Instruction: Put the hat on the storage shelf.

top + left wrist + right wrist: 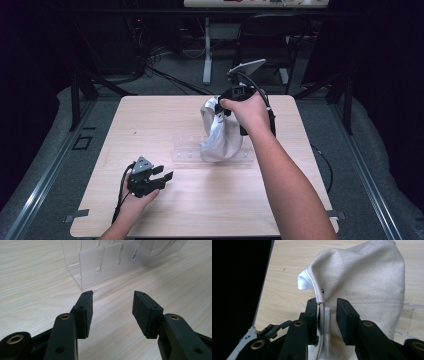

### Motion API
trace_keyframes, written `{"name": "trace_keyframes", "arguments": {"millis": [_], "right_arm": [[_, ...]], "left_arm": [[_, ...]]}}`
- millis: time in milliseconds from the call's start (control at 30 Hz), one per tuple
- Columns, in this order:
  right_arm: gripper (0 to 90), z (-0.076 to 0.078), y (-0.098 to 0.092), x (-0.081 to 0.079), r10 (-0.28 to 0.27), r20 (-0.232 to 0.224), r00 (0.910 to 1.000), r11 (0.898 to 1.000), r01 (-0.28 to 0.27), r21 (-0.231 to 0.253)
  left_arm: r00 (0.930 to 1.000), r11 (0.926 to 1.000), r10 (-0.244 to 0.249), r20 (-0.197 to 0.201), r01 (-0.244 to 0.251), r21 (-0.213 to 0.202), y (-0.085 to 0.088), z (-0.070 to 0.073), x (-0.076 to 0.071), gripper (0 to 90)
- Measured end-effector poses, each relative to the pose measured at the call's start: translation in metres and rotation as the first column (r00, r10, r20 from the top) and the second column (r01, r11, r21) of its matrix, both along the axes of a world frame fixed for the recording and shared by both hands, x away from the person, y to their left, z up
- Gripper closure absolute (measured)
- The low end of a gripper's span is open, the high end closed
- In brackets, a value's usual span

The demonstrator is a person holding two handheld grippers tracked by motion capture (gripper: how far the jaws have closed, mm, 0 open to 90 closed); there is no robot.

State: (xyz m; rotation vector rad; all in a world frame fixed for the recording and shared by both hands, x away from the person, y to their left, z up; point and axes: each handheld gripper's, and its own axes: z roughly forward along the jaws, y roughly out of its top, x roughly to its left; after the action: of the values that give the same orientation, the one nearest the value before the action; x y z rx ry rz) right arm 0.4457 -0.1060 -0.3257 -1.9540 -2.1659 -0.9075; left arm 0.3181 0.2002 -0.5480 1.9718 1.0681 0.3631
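Observation:
A cream-white cloth item (220, 135) with stitched seams stands bunched up over a clear acrylic slotted rack (185, 150) at the table's middle. My right gripper (224, 106) is at the cloth's upper far side. In the right gripper view, the cloth's (362, 277) seamed edge runs between the jaws of the right gripper (327, 302). It lies against the left jaw, with a small gap to the right one. My left gripper (162, 176) rests low near the front left, open and empty. In the left gripper view, the left gripper (112, 307) points at the rack (100, 265).
The light wooden table (150, 125) has bare surface left of the rack and along the front. Behind it are dark floor, cables and a chair (270, 30). The person's right forearm (290, 185) crosses the table's right half.

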Motion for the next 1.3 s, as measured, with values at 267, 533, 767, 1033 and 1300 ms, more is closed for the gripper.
{"name": "trace_keyframes", "arguments": {"millis": [267, 533, 767, 1033, 1300], "right_arm": [[60.6, 0.007, -0.004, -0.002, -0.015, 0.034, 0.9993, 0.999, 0.014, 0.041], [57.6, 0.015, -0.003, -0.007, 0.004, 0.054, 0.9985, 0.998, -0.007, 0.064], [53.6, 0.023, -0.005, -0.02, 0.06, 0.115, 0.9915, 0.994, -0.07, 0.084], [51.2, 0.019, -0.017, -0.031, 0.073, 0.153, 0.9856, 0.99, -0.09, 0.109], [50.5, 0.021, -0.029, -0.044, 0.085, 0.191, 0.9778, 0.985, -0.112, 0.132]], "left_arm": [[1.0, 0.9999, -0.002, -0.005, 0.002, 0.013, 0.001, 0.0, 0.001, 51.6], [1.0, 1.0, 0.008, 0.006, -0.008, 0.002, 0.001, -0.002, 0.0, 50.9], [0.9999, 0.9999, 0.013, 0.005, -0.013, 0.006, 0.002, -0.004, 0.001, 49.8], [0.9999, 0.9998, 0.014, 0.009, -0.014, 0.016, 0.001, -0.005, 0.001, 49.0], [0.9995, 0.9996, 0.024, 0.018, -0.025, 0.013, 0.003, -0.005, 0.002, 48.5]]}}
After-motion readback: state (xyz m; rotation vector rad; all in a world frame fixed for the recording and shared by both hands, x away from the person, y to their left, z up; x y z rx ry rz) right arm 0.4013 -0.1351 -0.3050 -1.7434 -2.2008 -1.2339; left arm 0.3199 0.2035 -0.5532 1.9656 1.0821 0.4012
